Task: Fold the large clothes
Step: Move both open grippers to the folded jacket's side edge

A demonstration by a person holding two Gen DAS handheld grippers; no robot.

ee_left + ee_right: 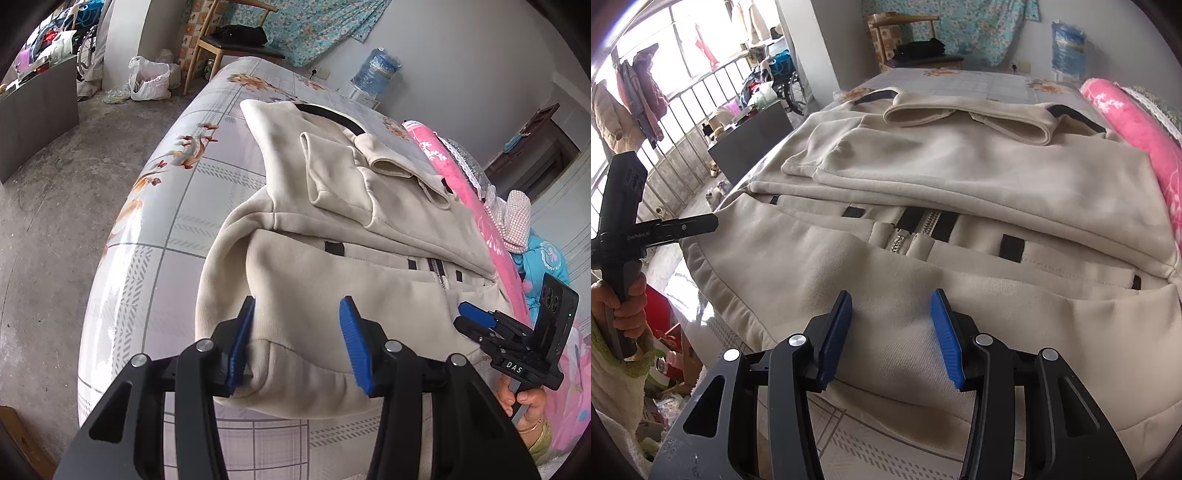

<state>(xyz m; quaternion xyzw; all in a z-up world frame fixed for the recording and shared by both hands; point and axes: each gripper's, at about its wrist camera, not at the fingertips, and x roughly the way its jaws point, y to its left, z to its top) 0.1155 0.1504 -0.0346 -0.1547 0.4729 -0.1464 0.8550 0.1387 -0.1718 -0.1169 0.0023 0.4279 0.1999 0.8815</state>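
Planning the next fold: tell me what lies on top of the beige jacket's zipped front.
Both sleeves lie folded across the jacket, covering the upper zipper; only a short stretch shows. What is under the jacket beyond the bed cover cannot be seen.

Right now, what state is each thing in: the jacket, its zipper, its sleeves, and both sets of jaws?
Beige jacket: lying on the bed, partly folded, hem nearest.
Zipper: closed where visible.
Sleeves: folded in across the chest.
Left gripper: jaws parted, straddling the hem corner; grip not confirmable.
Right gripper: jaws parted over the hem, pads not pressing on fabric.
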